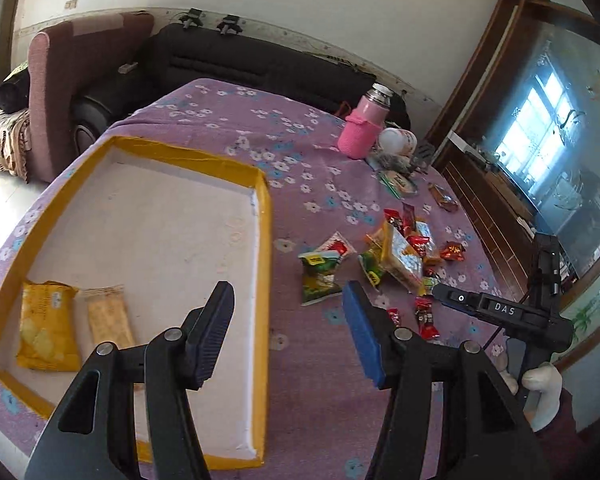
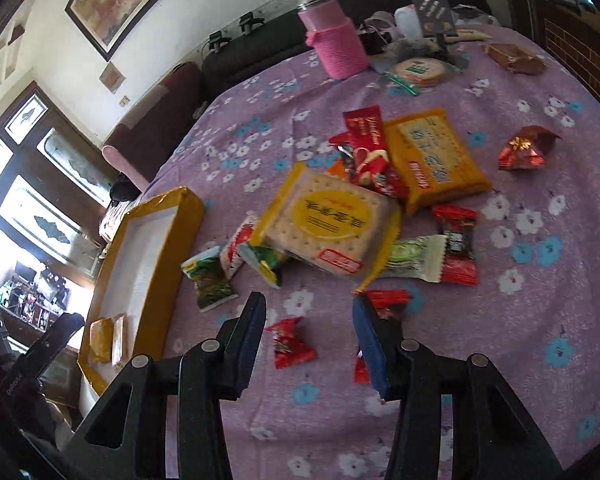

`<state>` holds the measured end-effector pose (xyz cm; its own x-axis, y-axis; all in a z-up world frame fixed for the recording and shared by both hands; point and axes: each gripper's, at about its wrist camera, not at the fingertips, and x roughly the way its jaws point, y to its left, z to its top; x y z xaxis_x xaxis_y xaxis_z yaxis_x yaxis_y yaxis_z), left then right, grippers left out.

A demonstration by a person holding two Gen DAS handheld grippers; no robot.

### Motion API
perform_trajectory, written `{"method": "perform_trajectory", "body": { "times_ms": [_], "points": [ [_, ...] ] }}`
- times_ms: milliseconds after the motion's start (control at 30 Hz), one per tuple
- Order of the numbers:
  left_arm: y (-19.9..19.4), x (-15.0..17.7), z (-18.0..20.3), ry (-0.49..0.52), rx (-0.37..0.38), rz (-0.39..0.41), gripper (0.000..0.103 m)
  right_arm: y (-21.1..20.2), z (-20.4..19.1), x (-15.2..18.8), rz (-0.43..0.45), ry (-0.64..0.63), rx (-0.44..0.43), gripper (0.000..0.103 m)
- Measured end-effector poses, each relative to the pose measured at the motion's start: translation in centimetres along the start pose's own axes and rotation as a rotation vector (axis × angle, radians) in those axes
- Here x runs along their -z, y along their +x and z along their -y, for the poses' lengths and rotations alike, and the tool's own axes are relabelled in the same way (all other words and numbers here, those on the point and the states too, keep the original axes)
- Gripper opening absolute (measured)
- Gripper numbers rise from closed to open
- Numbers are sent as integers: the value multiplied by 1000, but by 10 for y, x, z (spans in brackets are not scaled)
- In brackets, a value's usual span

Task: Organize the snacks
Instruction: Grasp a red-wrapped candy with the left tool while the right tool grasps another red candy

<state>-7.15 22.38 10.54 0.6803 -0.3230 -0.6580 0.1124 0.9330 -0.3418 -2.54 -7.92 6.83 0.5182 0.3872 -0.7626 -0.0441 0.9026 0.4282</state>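
A purple floral tablecloth (image 2: 520,320) covered the table. Both the left gripper (image 1: 288,332) and right gripper (image 2: 310,340) gaped empty. Snacks (image 2: 340,216) were heaped mid-frame, and the tray (image 1: 262,240) at left held two. Overlapping wrappers might cause a double pick.

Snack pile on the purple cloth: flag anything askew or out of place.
The snacks lie heaped crookedly outside the yellow-rimmed tray, which holds only two packets. One red candy sits apart.
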Motion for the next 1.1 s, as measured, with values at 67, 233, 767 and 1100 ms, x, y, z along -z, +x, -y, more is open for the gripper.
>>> {"method": "perform_trajectory", "body": {
  "times_ms": [67,233,767,1100],
  "points": [
    [10,-1,14,17,6,-26,55,-4,16,4,0,11,2,48],
    [30,5,32,36,-14,-85,55,4,22,11,-1,-22,58,49],
    [111,47,120,232,21,-250,55,12,43,25,27,-64,71,25],
    [138,60,145,363,-40,-238,16,-5,50,25,46,-63,37,24]
  ]
}}
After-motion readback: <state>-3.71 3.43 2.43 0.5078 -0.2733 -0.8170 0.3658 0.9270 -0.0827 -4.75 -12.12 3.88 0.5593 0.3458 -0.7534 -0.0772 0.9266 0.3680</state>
